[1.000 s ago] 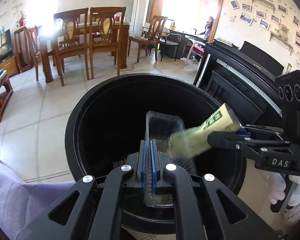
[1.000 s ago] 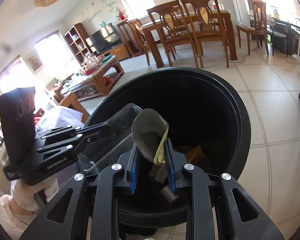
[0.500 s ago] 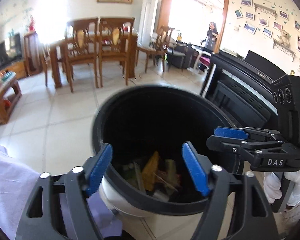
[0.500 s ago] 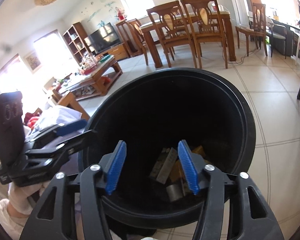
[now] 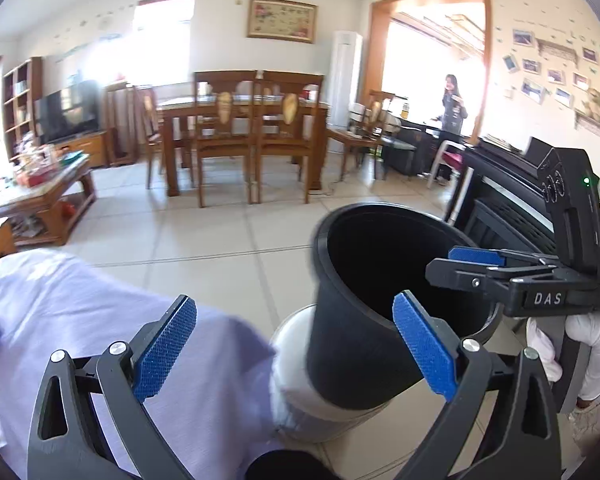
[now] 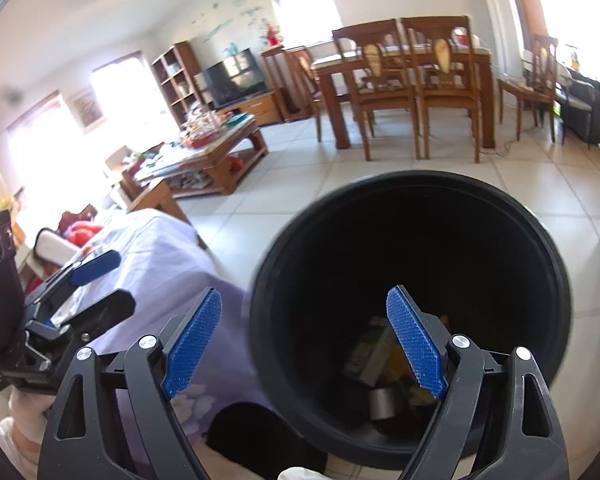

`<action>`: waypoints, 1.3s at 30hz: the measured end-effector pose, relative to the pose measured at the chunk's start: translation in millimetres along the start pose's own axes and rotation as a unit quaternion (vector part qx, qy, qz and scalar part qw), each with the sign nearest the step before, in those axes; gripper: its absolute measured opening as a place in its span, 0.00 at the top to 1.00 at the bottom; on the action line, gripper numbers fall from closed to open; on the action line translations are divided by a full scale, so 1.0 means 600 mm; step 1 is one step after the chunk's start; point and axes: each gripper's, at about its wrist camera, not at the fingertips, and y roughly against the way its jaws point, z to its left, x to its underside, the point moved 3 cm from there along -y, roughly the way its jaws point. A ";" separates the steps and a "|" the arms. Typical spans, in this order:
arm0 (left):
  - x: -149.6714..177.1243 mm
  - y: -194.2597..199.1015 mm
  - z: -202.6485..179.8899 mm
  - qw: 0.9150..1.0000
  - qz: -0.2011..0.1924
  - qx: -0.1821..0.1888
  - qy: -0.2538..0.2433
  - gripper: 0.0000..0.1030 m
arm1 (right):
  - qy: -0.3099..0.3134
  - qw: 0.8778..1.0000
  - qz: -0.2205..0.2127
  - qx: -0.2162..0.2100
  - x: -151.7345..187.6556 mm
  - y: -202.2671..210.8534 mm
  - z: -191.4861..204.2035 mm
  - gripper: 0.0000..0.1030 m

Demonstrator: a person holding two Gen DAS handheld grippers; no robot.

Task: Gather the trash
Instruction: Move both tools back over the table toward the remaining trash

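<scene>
A black round trash bin (image 5: 364,280) stands on the tiled floor; in the right wrist view (image 6: 412,240) I look down into it and see several pieces of trash (image 6: 380,356) at its bottom. My left gripper (image 5: 296,344) is open and empty, held left of and above the bin's rim. My right gripper (image 6: 304,344) is open and empty over the bin's near rim. It also shows side-on in the left wrist view (image 5: 476,264), and the left gripper shows in the right wrist view (image 6: 88,276).
A lilac cloth-covered surface (image 5: 100,320) lies left of the bin (image 6: 160,264). A black piano (image 5: 512,208) stands right of the bin. A wooden coffee table (image 6: 216,160), a dining table with chairs (image 5: 244,136) and a person (image 5: 454,108) are farther off.
Both grippers opened and dropped the clear plastic tray and the green wrapper into the bin. Both then pulled back and tilted up, the left swinging leftward off the bin.
</scene>
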 end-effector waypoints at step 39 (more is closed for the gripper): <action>0.230 0.330 0.613 0.950 0.078 -0.253 0.167 0.05 | 0.122 0.942 0.197 -0.241 0.059 -0.325 0.640 0.31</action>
